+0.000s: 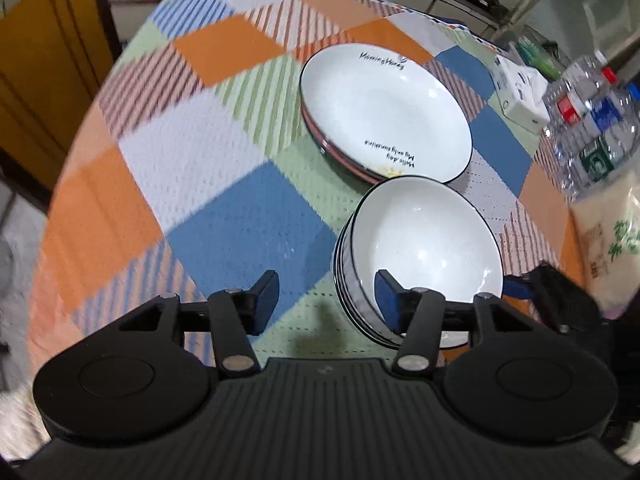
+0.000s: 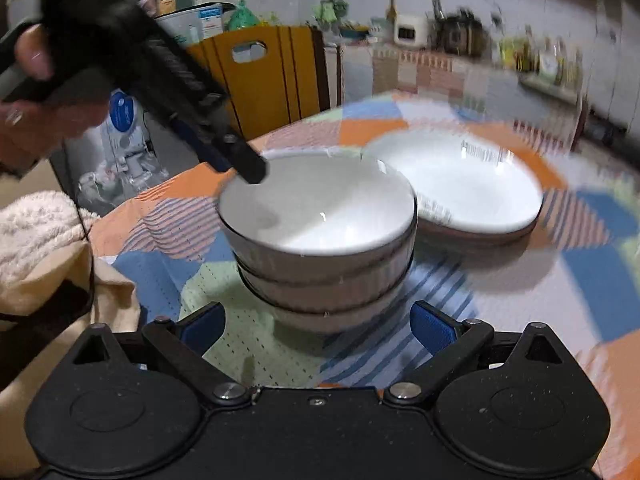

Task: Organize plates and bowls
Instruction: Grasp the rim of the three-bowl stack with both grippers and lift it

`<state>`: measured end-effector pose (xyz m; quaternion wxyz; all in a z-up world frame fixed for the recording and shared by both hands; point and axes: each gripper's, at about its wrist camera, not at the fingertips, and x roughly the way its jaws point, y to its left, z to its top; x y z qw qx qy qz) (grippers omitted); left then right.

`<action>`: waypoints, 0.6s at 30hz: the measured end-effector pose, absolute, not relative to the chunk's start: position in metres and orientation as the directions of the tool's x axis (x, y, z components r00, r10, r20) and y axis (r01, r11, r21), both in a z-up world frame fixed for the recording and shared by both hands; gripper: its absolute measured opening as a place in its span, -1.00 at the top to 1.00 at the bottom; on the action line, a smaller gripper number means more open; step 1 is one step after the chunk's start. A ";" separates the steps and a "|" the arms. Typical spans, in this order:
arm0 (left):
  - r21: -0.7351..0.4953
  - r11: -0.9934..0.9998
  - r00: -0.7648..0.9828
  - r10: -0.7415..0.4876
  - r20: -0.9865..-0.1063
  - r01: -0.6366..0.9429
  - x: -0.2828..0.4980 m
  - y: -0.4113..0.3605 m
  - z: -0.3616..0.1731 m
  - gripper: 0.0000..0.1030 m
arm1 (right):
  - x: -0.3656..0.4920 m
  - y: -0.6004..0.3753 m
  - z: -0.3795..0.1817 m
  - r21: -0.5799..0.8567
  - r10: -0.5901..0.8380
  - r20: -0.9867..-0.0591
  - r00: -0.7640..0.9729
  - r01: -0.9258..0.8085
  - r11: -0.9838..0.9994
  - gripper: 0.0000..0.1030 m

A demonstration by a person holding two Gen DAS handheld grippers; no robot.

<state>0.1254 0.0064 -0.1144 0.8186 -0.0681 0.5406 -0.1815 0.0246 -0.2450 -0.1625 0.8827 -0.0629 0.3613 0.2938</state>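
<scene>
The left gripper (image 1: 326, 300) has its jaws partly apart. One blue pad (image 1: 386, 296) sits over the near rim of the bowl stack (image 1: 420, 248), the other hangs over the tablecloth (image 1: 208, 184) beside it. The pads do not press on the rim, so nothing is held. The right gripper (image 2: 316, 322) is wide apart and empty, just in front of the same bowl stack (image 2: 320, 236).

The bowl stack is the landmark. It stands on the tablecloth, close to both grippers. It looks like about three bowls, one inside the other. The plate stack (image 1: 384, 116) sits just behind it, and the rims seem to touch or nearly touch. Some water bottles (image 1: 592, 112) stand off to the side of the plates.

The bowls look hard and shiny, like china. I think they are heavy as a stack, slippery, and will break if dropped. The best place to hold is the rim, one pad inside and one outside. Lifting the whole stack by one rim could tip it, so two grippers on opposite sides would be safer.

Bowls and plates are round, so they have no long side. They all sit level with the open side facing up. The words on the top plate run across it, with one line upside down in the left view.
</scene>
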 end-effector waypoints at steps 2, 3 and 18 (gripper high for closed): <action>-0.353 0.913 0.341 -0.405 -0.848 0.205 0.125 0.010 -0.122 0.00 | 0.033 -0.247 -0.173 0.144 0.485 -0.674 0.557 -0.545 0.826 -0.95; -0.372 0.906 0.336 -0.421 -0.843 0.201 0.125 0.011 -0.125 0.00 | 0.037 -0.247 -0.177 0.163 0.494 -0.674 0.549 -0.542 0.824 -0.95; -0.435 0.879 0.286 -0.475 -0.832 0.195 0.124 -0.008 -0.156 0.30 | 0.060 -0.219 -0.205 0.080 0.470 -0.669 0.575 -0.573 0.816 -0.95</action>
